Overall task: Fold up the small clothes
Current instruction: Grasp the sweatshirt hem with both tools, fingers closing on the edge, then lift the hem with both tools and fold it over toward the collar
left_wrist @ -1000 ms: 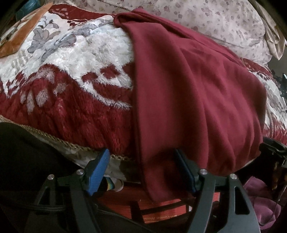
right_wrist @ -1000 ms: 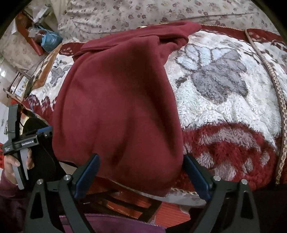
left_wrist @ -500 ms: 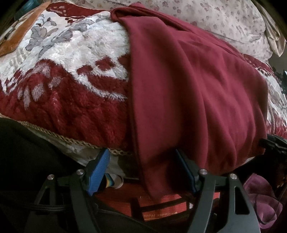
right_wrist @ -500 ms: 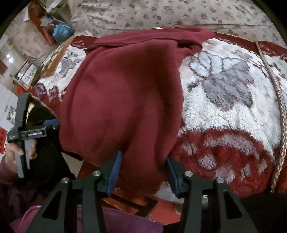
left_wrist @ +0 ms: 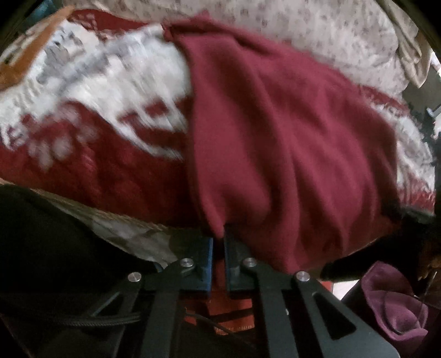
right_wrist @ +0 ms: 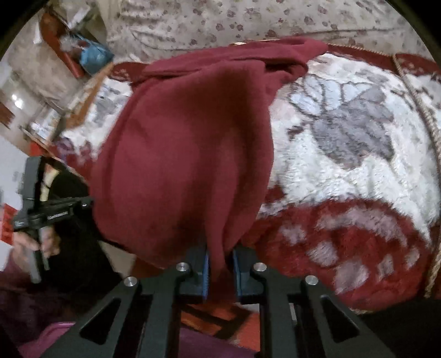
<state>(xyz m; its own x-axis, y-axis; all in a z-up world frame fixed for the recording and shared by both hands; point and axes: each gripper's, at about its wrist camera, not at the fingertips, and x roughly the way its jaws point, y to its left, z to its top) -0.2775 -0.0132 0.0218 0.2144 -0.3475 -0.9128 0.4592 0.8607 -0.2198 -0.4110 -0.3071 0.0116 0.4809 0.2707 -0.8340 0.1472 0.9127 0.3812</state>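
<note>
Item: one maroon garment, lying draped over a plush red-and-white floral blanket on a bed, its near hem overhanging the bed's edge toward the person. The long axis is running away from both cameras, from the hanging hem up to a bunched far end near the pale flowered bedding. Left gripper: jaws drawn nearly together and pinching the hem's left corner; the cloth is seen entering the narrow slot between the blue pads. Right gripper: jaws clamped on a gathered fold of the hem's right corner, with cloth filling the gap. Both grippers are sitting at the near edge, level with each other, so neither is nearer the far end; the whole garment is stretching forward and upward from the jaws. Judgement: the coming move is likely carrying the held hem forward along that long axis to meet the far end, halving the piece. Risk: the left view is blurred, so how deep that pinch is cannot be told.
</note>
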